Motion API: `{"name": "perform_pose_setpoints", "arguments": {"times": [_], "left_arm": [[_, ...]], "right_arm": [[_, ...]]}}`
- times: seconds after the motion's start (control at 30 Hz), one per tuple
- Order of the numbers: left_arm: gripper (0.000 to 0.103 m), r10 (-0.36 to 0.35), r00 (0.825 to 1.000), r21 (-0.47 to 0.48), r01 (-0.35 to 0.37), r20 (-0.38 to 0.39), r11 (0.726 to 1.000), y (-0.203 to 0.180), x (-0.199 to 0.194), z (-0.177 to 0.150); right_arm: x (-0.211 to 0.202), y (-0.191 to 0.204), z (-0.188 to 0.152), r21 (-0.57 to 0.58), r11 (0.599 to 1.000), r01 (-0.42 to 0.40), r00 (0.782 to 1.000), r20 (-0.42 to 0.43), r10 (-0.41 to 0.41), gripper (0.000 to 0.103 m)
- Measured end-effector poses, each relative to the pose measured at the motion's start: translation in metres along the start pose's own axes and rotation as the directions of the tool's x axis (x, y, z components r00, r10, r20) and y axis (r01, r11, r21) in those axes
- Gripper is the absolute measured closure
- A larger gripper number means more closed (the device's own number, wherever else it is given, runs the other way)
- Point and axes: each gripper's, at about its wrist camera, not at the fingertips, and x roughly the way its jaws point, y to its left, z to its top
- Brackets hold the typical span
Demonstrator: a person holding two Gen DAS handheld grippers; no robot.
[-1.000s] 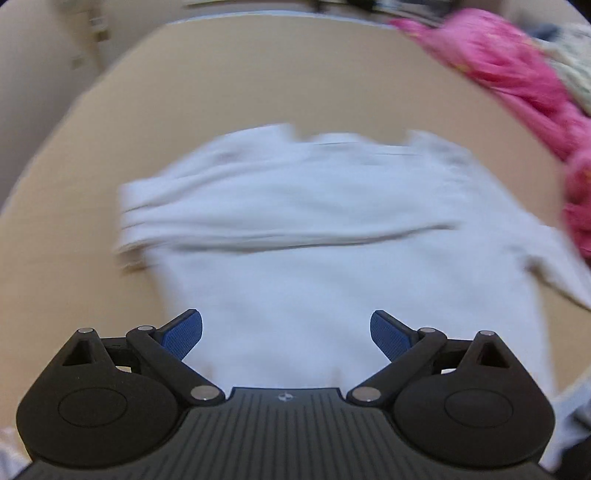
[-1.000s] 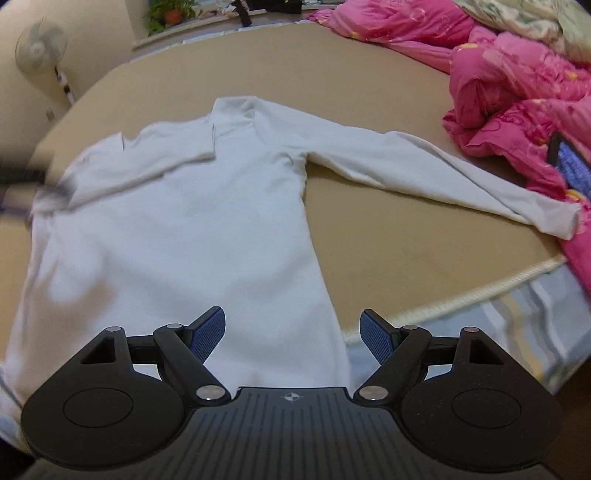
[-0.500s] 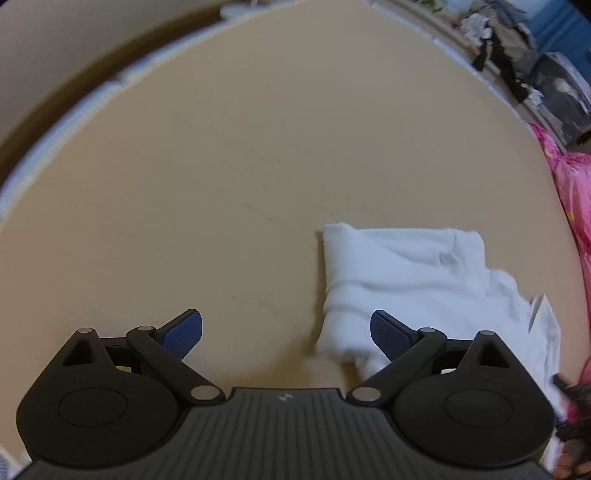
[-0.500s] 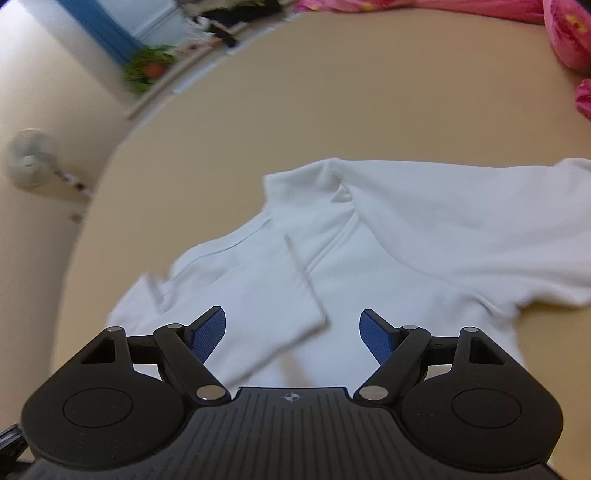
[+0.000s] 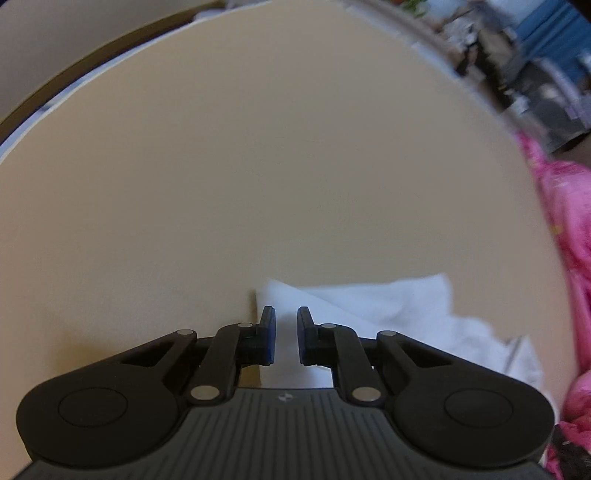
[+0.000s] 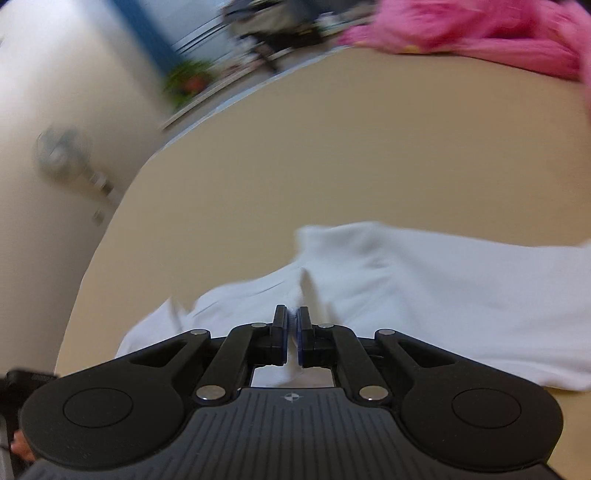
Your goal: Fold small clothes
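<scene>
White shirt [image 6: 424, 291] lies on the tan bed [image 5: 258, 184]. Spread wide a moment ago, the right gripper [image 6: 291, 332] now pinches a fold of it, while the left gripper [image 5: 282, 334] has narrowed around its edge, a gap remaining.

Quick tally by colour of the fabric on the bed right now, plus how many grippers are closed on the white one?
White: 1, the white shirt
Pink: 1, the pink bedding, bunched at the edge of the tan surface
Total fabric items: 2
Grippers closed on the shirt: 2, the right gripper pinched tight and the left gripper with a narrow gap
</scene>
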Motion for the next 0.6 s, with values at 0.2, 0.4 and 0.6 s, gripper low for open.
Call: {"name": "perform_pose_setpoints", "arguments": {"times": [0.2,0.4,0.6], "left_arm": [[0.04,0.052,0.999,0.027,-0.052,-0.015,0.998,0.002,0.004,-0.006],[0.033,0.032,0.999,0.148,-0.036,0.029,0.988,0.013,-0.024,-0.062],[0.029,-0.034,0.998,0.421,0.01,0.05,0.907,-0.029,-0.032,-0.11]], "right_arm": [[0.045,-0.063,-0.018,0.094,0.993,0.072,0.99,-0.13,-0.059,0.088],[0.001,-0.062,-0.033,0.118,0.988,0.096,0.995,-0.008,-0.096,0.035],[-0.038,-0.026,-0.067,0.028,1.0,0.002,1.0,-0.012,-0.002,0.035]]}}
